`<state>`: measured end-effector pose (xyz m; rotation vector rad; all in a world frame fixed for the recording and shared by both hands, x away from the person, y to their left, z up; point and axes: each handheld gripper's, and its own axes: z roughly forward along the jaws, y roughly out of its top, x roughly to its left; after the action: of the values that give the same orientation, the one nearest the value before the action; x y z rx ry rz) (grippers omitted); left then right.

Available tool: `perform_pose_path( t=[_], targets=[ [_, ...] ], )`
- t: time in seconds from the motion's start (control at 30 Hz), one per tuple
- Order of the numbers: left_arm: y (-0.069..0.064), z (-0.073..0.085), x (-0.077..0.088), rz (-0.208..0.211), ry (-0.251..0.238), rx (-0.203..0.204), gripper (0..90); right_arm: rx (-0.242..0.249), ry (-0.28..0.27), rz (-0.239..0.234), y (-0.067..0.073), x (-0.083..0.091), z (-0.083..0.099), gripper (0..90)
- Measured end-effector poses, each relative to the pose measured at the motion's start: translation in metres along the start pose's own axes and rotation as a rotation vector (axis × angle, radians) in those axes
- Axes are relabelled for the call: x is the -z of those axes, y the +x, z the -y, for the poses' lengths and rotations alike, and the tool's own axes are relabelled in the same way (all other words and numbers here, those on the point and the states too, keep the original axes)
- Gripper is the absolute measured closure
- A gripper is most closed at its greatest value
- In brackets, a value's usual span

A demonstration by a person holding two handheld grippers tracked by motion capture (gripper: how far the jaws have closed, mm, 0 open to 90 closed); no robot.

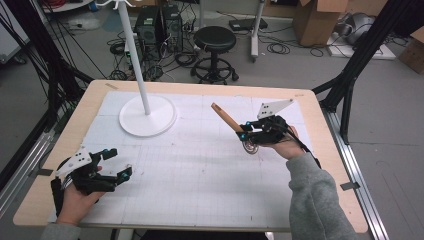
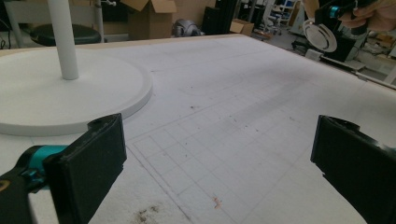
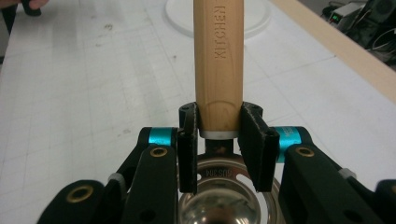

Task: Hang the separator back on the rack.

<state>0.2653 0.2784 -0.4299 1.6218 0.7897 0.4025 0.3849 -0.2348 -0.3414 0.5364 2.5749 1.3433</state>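
Observation:
My right gripper (image 1: pixel 245 131) is shut on a kitchen utensil where its wooden handle (image 3: pixel 218 56) meets a round slotted metal head (image 3: pixel 224 198). The handle (image 1: pixel 226 118) points up and away to the left, and the head (image 1: pixel 248 147) hangs just above the white mat. In the right gripper view both pads (image 3: pixel 254 144) of that gripper (image 3: pixel 219 135) press on the handle's sides. My left gripper (image 1: pixel 121 161) rests near the table's front left, open, with nothing between its jaws. In the left gripper view that gripper (image 2: pixel 217 163) faces bare mat, with the utensil head (image 2: pixel 320 35) far off at the upper right.
A white stand with a round base (image 1: pixel 147 115) and a tall pole (image 1: pixel 135 50) sits on the mat at the back left. The wooden table edge (image 1: pixel 320 125) runs close on the right. A black stool (image 1: pixel 215 42) and cardboard boxes (image 1: pixel 315 20) stand beyond the table.

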Motion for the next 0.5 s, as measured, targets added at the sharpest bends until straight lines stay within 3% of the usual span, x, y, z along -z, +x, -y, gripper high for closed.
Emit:
perform_pose_path(
  t=[0.5],
  targets=[
    [0.000, 0.000, -0.001, 0.000, 0.000, 0.001, 3.7, -0.009, -0.082, 0.048, 0.000, 0.003, -0.014, 69.8]
  ],
)
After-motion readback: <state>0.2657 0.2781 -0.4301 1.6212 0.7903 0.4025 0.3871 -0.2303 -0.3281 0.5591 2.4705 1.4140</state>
